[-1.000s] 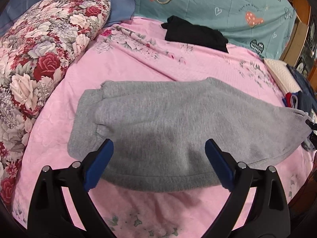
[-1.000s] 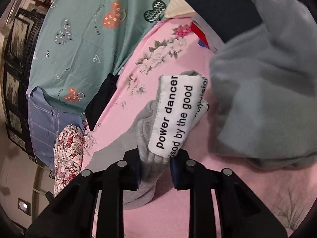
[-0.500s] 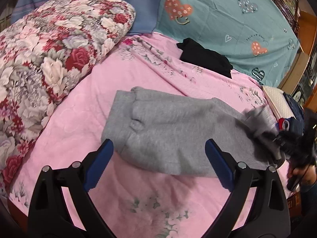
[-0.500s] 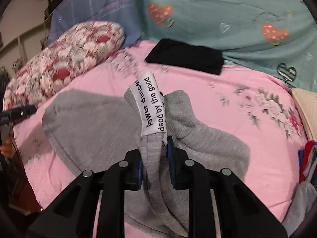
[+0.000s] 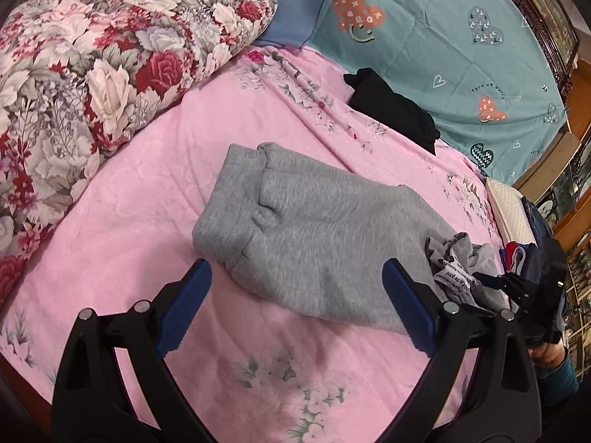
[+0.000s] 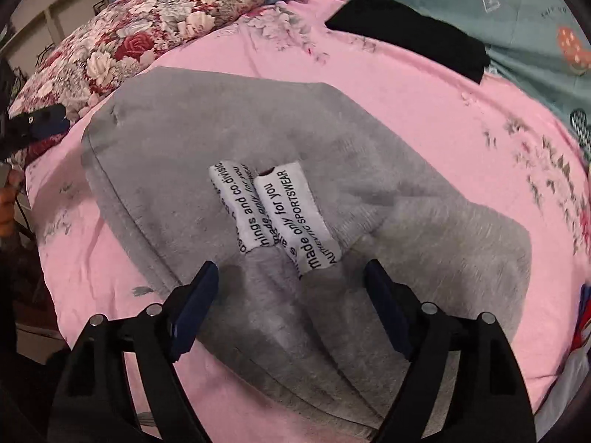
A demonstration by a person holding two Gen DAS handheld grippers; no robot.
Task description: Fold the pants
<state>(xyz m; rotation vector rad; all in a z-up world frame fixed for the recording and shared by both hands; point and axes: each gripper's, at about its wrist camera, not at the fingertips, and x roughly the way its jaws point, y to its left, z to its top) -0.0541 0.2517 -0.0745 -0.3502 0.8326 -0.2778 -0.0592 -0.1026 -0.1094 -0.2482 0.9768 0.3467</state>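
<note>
Grey sweatpants [image 5: 314, 229] lie folded on the pink bedsheet [image 5: 147, 192], waistband toward the left. In the right wrist view the pants [image 6: 240, 155] fill the middle, with two white printed cuffs [image 6: 273, 214] lying on top. My right gripper [image 6: 291, 288] is open and empty just behind the cuffs; it also shows at the right edge of the left wrist view [image 5: 517, 288]. My left gripper [image 5: 295, 295] is open and empty, hovering just in front of the pants' near edge.
A floral quilt [image 5: 92, 66] is piled at the left. A black folded garment [image 5: 391, 107] lies at the back by a teal heart-print cover [image 5: 461, 37]. More clothes [image 5: 524, 254] are heaped at the right edge of the bed.
My right gripper brought the cuff ends over onto the pants, then opened and let them go. My left gripper drew back a little from the pants.
</note>
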